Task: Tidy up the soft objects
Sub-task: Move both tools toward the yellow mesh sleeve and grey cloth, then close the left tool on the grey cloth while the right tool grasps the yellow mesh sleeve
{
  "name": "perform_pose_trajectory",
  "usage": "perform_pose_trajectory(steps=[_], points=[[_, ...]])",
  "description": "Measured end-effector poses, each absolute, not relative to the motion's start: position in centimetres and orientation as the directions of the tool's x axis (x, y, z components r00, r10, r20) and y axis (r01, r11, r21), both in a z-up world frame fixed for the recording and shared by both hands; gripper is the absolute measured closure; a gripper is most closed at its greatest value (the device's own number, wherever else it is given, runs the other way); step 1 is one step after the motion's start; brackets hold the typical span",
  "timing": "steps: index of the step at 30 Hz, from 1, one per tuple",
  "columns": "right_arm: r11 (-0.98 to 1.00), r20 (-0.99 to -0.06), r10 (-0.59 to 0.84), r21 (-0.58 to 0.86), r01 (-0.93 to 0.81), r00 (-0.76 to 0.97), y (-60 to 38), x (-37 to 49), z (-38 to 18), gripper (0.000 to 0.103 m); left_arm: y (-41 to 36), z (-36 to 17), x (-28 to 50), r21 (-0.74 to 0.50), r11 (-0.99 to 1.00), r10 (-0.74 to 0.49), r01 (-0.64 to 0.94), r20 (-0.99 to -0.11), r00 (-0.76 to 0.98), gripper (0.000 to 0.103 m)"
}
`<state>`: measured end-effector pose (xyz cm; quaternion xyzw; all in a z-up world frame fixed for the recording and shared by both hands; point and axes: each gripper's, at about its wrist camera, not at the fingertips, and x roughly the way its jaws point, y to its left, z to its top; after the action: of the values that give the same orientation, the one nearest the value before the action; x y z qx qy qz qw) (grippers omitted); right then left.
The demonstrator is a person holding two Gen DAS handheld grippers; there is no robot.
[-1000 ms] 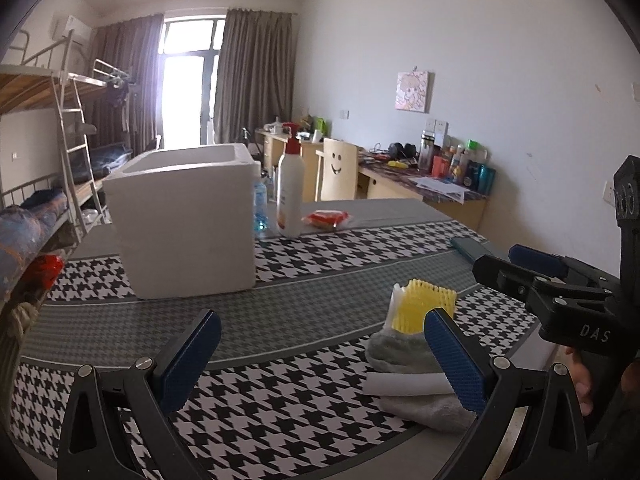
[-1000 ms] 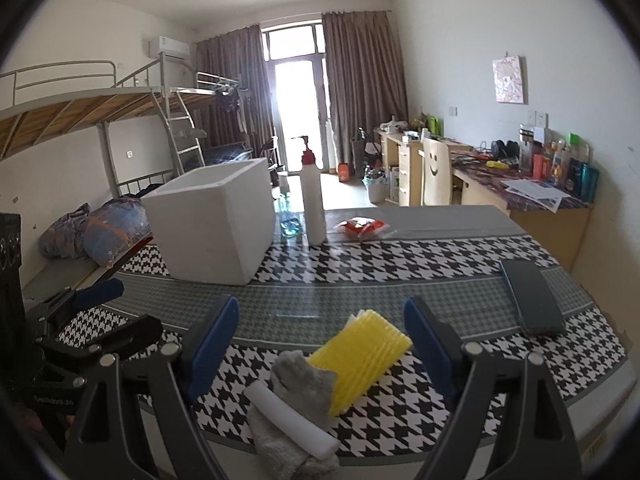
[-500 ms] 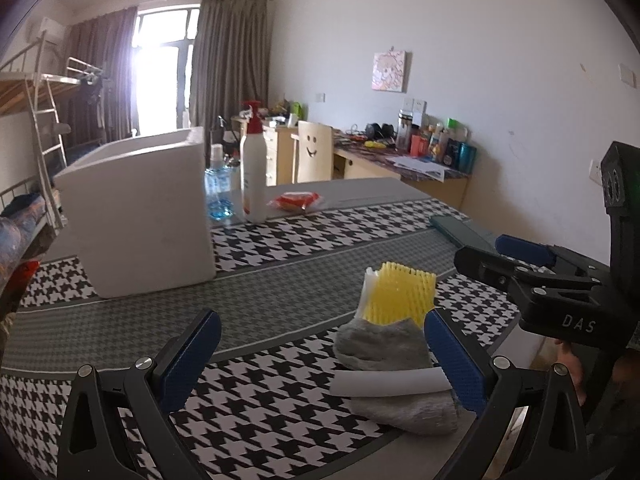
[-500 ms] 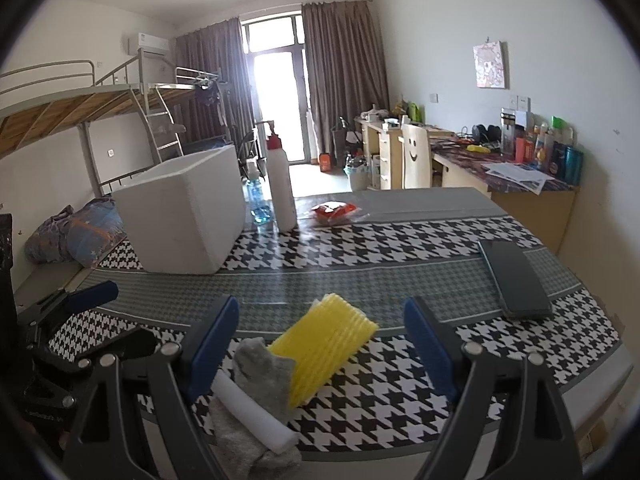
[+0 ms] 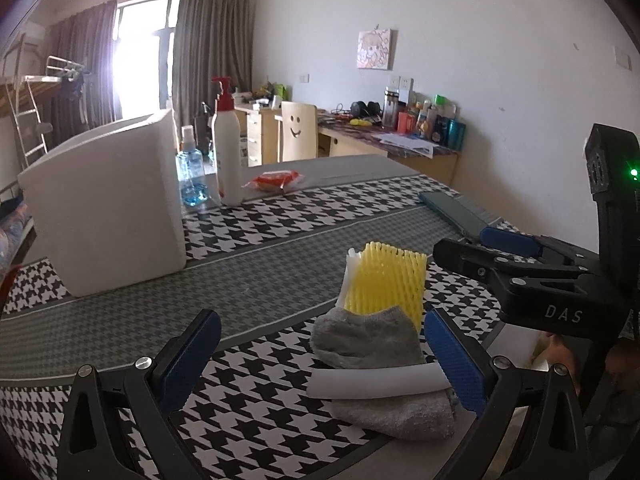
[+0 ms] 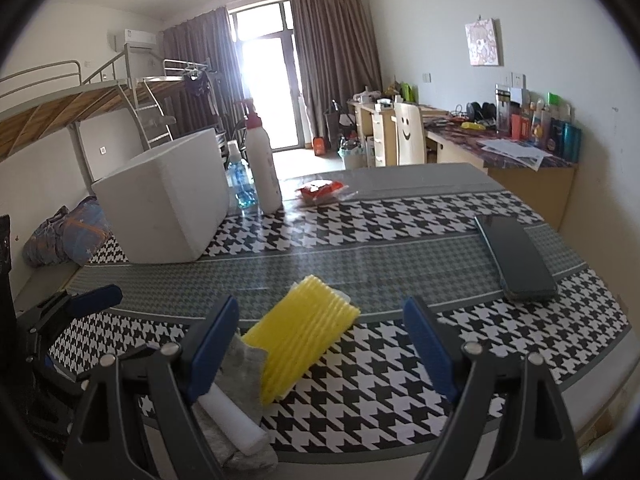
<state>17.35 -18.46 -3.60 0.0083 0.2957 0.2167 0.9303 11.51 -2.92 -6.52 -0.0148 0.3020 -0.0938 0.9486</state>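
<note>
Holding my left gripper (image 5: 320,364) and right gripper (image 6: 320,344) wide open and empty, I saw the yellow foam net (image 6: 298,350), grey sock (image 5: 366,340) and white foam roll (image 5: 376,382) piled at lower centre of both frames.

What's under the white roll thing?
The white foam roll lies across a gray sock, with another gray cloth below. What lies beneath those is covered.

Both tools nearer soft pile: left tool (image 5: 318,360), right tool (image 6: 322,346).
</note>
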Motion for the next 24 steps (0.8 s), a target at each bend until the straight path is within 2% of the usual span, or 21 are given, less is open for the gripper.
perform_pose_trajectory(steps=[12,20,24], points=[[0.911,-0.58,0.398,0.161,-0.379,0.71,-19.4,18.7,-4.8,0.016,-4.1,-8.0,13.6,-0.086,0.975,-0.211,0.204,-0.633,0.745,0.003],[0.911,-0.602,0.399,0.178,-0.371,0.692,-19.7,19.8,-5.5,0.016,-4.8,-9.4,15.0,-0.102,0.967,-0.237,0.232,-0.688,0.686,0.025],[0.91,-0.608,0.402,0.18,-0.374,0.685,-19.7,20.1,-5.8,0.016,-5.1,-9.8,15.4,-0.11,0.964,-0.247,0.242,-0.704,0.666,0.032]])
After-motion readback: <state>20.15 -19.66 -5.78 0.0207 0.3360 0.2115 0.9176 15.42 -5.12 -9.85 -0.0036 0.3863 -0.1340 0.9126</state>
